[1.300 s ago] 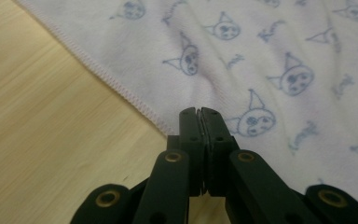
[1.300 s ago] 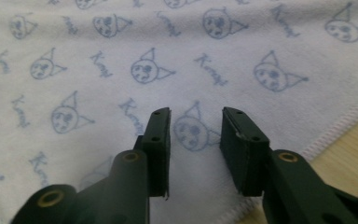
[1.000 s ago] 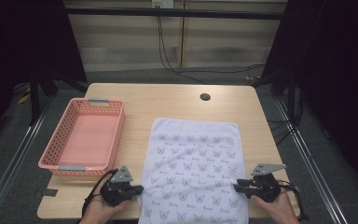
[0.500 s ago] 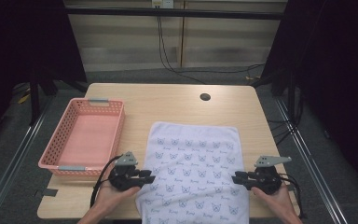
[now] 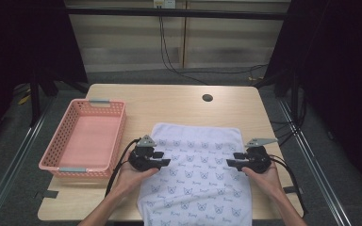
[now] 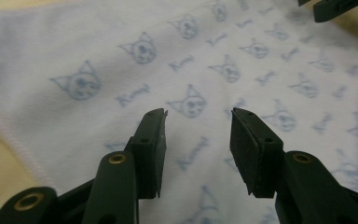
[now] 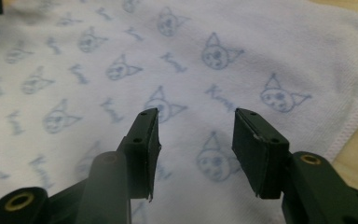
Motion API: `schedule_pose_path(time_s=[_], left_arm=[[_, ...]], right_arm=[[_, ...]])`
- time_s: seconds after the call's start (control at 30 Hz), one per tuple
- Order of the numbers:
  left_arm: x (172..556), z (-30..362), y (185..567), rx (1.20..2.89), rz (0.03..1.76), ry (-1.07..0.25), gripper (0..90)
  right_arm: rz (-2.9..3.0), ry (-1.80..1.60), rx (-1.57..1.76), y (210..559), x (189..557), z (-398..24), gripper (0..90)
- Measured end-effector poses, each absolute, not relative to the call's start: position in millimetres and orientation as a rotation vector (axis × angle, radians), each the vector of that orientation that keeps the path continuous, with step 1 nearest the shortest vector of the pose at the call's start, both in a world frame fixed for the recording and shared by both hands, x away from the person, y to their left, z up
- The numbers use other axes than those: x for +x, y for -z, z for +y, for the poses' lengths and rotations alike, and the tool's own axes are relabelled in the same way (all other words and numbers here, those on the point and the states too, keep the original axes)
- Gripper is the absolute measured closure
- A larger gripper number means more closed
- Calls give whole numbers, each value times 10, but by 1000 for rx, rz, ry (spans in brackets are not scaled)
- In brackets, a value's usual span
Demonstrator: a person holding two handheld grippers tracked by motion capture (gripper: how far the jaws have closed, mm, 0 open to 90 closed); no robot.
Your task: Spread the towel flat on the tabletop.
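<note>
While your left tool (image 5: 166,161) and right tool (image 5: 229,163) hover at opposite edges of the white towel (image 5: 195,181), both have just been spreading their jaws, with nothing between them. The towel lies flat on the table (image 5: 169,101), right of the pink basket (image 5: 82,137), printed with blue cat faces and small script too blurred to read.
</note>
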State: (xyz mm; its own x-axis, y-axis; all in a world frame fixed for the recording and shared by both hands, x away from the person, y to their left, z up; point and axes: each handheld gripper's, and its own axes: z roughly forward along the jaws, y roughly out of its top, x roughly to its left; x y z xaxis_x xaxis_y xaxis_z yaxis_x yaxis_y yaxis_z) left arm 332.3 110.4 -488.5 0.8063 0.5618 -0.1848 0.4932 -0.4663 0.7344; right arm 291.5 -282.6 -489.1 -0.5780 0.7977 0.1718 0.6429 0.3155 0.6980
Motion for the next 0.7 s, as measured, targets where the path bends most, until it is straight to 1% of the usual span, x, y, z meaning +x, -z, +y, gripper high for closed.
schedule_pose_path(time_s=[0.03, 0.07, 0.13, 0.17, 0.23, 0.33, 0.37, 0.47, 0.53, 0.57, 0.6, 0.67, 0.7], left_arm=[[3338, 1090, 4958, 2190, 788, -113, 566], [3329, 1094, 5001, 2213, 778, -126, 619], [3281, 1122, 5012, 2207, 785, -177, 714], [3268, 1128, 5011, 2206, 786, -166, 788], [3224, 1152, 5011, 2216, 771, -156, 858], [3127, 1193, 4995, 2227, 759, -109, 873], [3077, 1213, 4993, 2232, 748, -101, 872], [2912, 1277, 4990, 2226, 732, -12, 870], [2843, 1284, 4984, 2237, 711, -7, 862], [2710, 1297, 4965, 2253, 711, 37, 859], [2710, 1297, 4965, 2253, 711, 37, 855], [2500, 1322, 4952, 2260, 681, 66, 822], [2500, 1322, 4952, 2260, 681, 66, 788]], right_arm=[[2397, -1072, 1311, 4955, 2984, -2801, 601], [2406, -1059, 1304, 4982, 2992, -2782, 633], [2411, -1029, 1274, 4983, 2974, -2760, 758], [2414, -1026, 1266, 4983, 2967, -2764, 795], [2415, -1030, 1262, 4989, 2926, -2770, 865], [2443, -1052, 1253, 4987, 2800, -2780, 876], [2453, -1057, 1257, 4983, 2742, -2786, 877], [2488, -1079, 1255, 4975, 2567, -2830, 878], [2536, -1048, 1229, 4945, 2441, -2841, 876], [2558, -1043, 1224, 4933, 2374, -2844, 874], [2581, -1052, 1224, 4930, 2310, -2846, 872], [2618, -1038, 1205, 4910, 2195, -2840, 871], [2631, -1042, 1202, 4908, 2143, -2835, 871]])
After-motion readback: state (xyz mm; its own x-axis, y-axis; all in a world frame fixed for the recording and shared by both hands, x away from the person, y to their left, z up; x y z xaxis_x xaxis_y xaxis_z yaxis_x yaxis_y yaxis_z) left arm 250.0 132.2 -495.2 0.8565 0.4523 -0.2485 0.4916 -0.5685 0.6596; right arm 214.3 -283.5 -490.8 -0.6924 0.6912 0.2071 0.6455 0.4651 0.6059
